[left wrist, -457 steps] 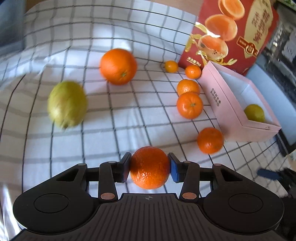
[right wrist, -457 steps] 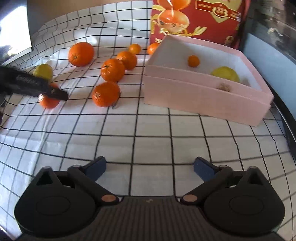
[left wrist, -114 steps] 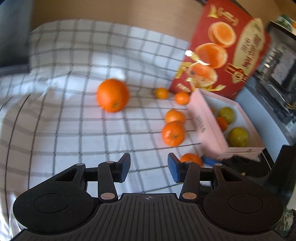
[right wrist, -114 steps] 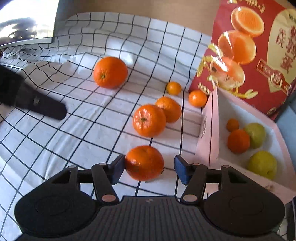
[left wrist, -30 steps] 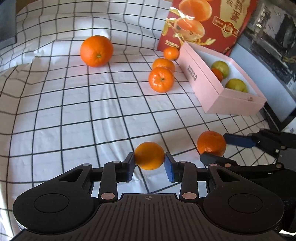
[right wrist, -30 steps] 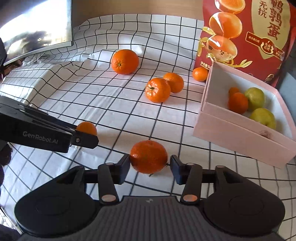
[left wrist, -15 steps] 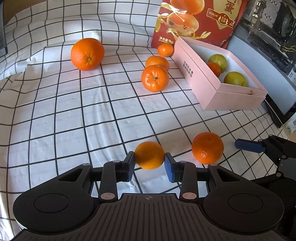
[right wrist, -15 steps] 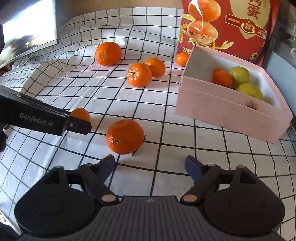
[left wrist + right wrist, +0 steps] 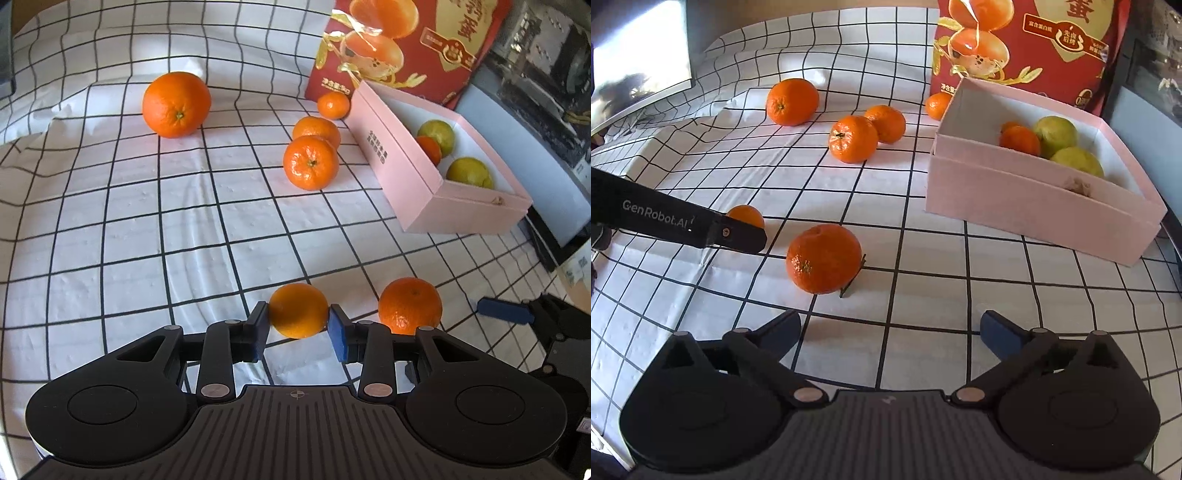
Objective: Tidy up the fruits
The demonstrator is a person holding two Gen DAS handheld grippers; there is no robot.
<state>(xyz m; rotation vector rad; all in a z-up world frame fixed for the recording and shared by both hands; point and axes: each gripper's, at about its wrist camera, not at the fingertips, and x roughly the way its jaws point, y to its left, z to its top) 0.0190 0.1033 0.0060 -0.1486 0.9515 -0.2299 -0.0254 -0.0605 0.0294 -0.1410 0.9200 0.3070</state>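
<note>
Bench [image 9: 110, 240] under a white black-grid cloth, slightly rumpled at the back. Red printed carton [image 9: 1027, 44] stands upright behind the open pink cardboard box [image 9: 1034, 206]; in the box two yellow-green citrus fruits [image 9: 1055, 134] and a small orange mandarin [image 9: 1019, 140], with a second small orange fruit half hidden behind it.

Loose on the cloth: big round orange [image 9: 176, 104] at the far left, two medium mandarins [image 9: 311, 162] touching each other near the box, one tiny mandarin [image 9: 333, 105] by the carton.

Nearest loose mandarin [image 9: 823, 258] sits just ahead of the right tongs [image 9: 890, 332], which are spread wide and hold nothing.

Left tongs [image 9: 298, 326] are clamped on a small smooth orange mandarin [image 9: 298, 310], pads at its widest part, either side.

Handling guess: mandarins are light, round, soft-skinned and a bit slick; they roll on the cloth and bruise if squeezed hard. Grip across the equator, centred between the pads, with moderate pressure. The big orange is heavier and may be close to the full spread. Green fruits look firmer.
</note>
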